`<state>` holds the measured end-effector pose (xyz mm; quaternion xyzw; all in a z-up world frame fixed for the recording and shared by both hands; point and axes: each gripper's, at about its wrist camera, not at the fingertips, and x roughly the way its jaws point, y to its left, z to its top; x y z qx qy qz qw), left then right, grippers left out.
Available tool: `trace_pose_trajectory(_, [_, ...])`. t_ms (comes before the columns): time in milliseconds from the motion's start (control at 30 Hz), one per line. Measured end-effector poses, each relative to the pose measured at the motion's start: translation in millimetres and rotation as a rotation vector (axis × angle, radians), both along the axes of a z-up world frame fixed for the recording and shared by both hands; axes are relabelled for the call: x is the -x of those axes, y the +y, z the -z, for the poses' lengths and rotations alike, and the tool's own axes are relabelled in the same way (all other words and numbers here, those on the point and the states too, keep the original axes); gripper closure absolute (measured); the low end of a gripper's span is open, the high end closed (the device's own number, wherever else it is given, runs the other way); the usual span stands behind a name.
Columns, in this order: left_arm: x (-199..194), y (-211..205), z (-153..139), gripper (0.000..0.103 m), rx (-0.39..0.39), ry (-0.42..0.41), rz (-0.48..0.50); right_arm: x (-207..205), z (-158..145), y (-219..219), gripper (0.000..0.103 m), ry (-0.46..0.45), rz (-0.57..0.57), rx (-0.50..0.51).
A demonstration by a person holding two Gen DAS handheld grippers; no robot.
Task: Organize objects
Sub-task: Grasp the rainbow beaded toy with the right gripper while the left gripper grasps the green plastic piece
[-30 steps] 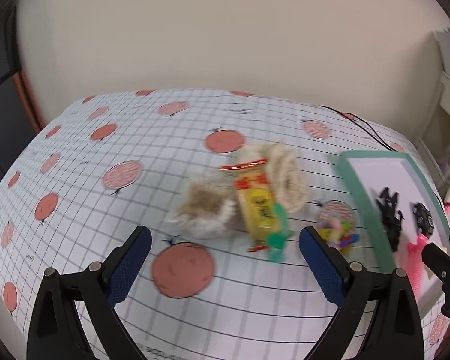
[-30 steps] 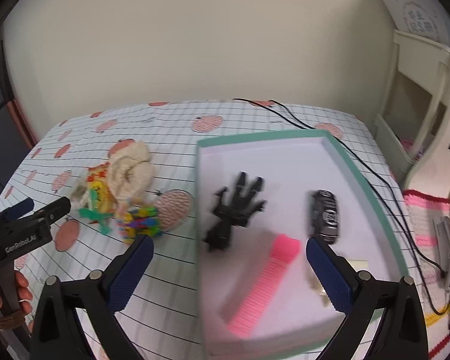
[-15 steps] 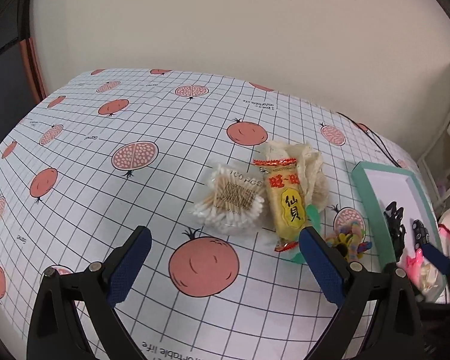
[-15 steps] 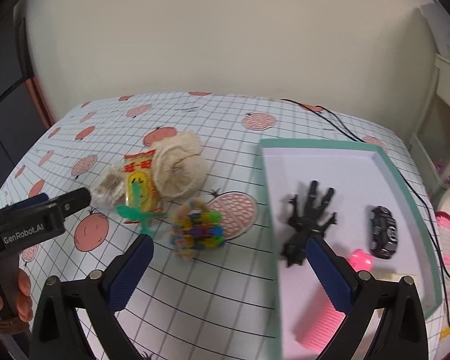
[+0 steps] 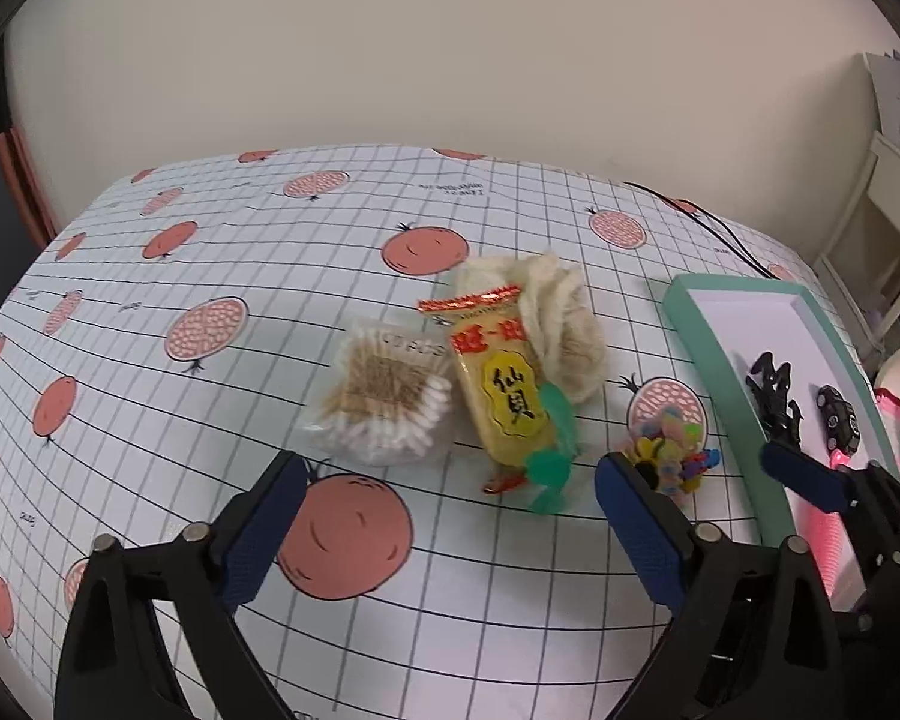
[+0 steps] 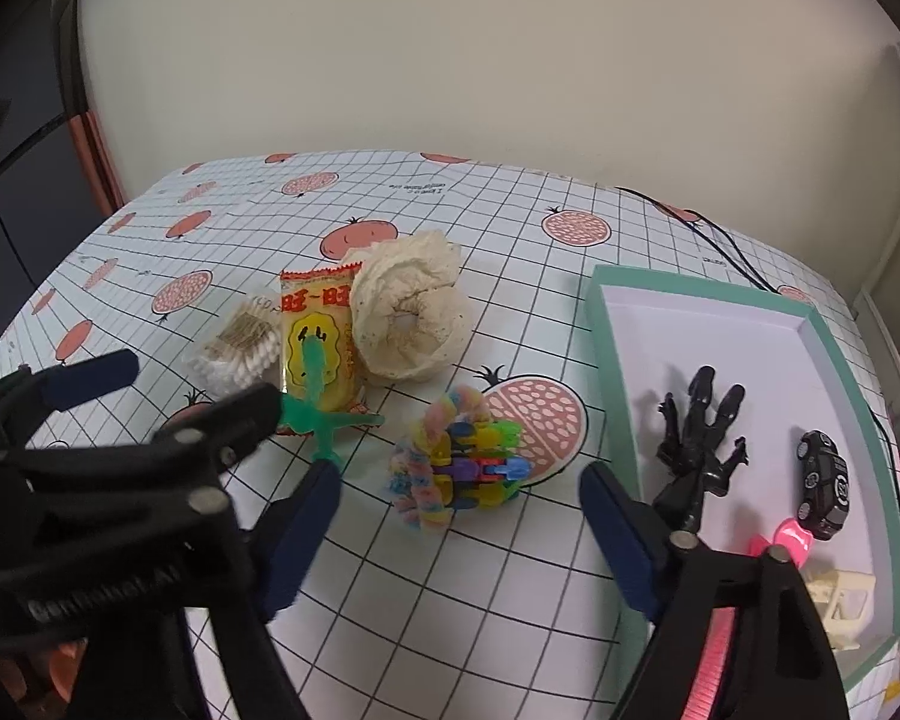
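I hold my right gripper spread wide, low in the frame, just short of the multicoloured clip bundle, a knot of pastel and neon plastic pieces lying at centre on the tablecloth. My left gripper is spread too, at the bottom of its view, facing the bag of cotton swabs and the yellow snack packet. A green plastic toy rests against that packet. At right, the teal tray holds a black skeleton hand, a black toy car and a pink comb.
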<state>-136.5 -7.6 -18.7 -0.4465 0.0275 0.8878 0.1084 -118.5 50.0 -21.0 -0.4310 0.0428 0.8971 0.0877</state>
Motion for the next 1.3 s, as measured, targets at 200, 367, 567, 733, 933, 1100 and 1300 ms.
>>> trace_pose_trajectory(200, [2.1,5.7,5.4,0.023,-0.019,-0.027,0.016,6.1,4.9,-5.2,0.046,-0.019,-0.008,-0.005])
trace_pose_trajectory(367, [1.1,11.2,7.8,0.044,-0.027,-0.04,0.037,7.9,6.2,-5.1,0.06,-0.028,-0.009,0.002])
trace_pose_trajectory(567, [0.8,14.1,9.2,0.064,-0.066,-0.056,0.053,6.8,6.0,-0.5,0.086,-0.024,-0.003,0.028])
trace_pose_trajectory(733, [-0.1,15.7,9.7,0.085,-0.078,-0.061,0.064,6.1,6.3,0.5,0.094,-0.028,-0.006,0.047])
trace_pose_trajectory(933, [-0.7,11.1,6.2,0.087,-0.127,-0.057,0.059,3.5,3.8,1.6,0.094,-0.018,-0.012,0.068])
trace_pose_trajectory(1100, [-1.8,10.2,0.3,0.087,-0.137,-0.027,0.061,-0.8,-3.2,3.0,0.095,0.01,-0.018,0.081])
trace_pose_trajectory(1300, [-5.2,7.1,-13.5,0.087,-0.169,0.025,0.057,-6.3,-15.7,7.1,0.095,0.061,-0.018,0.11])
